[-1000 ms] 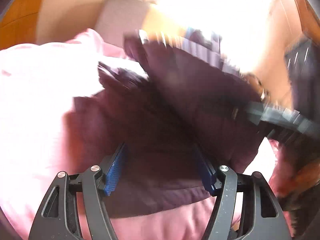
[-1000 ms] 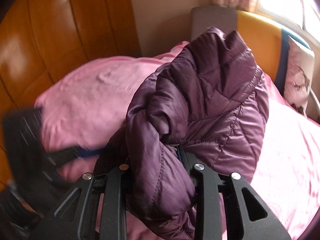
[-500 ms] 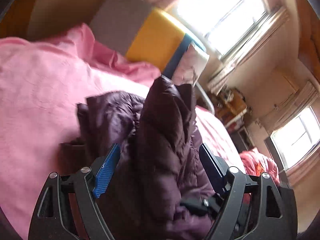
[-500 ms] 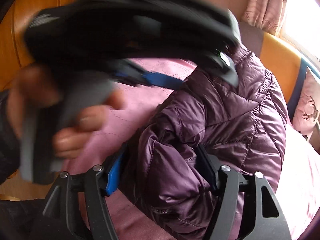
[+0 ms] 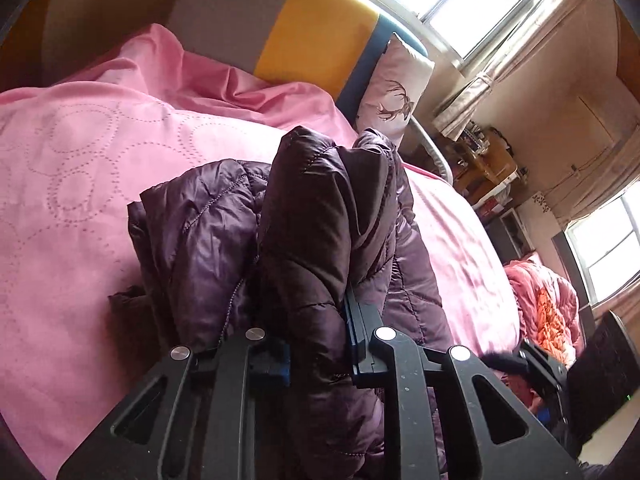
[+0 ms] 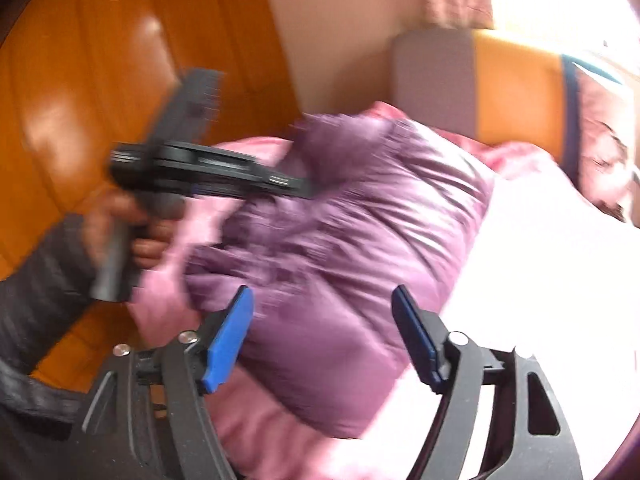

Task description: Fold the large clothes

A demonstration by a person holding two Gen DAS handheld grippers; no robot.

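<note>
A fold of purple jacket (image 5: 316, 240) is clamped by the left gripper (image 5: 318, 344), whose jaws have just been closing; only the right wrist view shows the right gripper (image 6: 324, 336) spread wide and empty before it.

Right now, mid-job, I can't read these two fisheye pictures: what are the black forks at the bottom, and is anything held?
There is no robot arm. A person holds a handheld gripper in each hand, and each picture comes from a camera on one gripper, looking along its two black fingers.

In the left wrist view, the left gripper has just been closing its jaws, and they now pinch a fold of the purple quilted jacket, which lies bunched on the pink bedspread.

The right wrist view is blurred. The right gripper has open jaws with blue pads, holding nothing, with the jacket beyond them. At its left you see the person's hand holding the other gripper.
</note>
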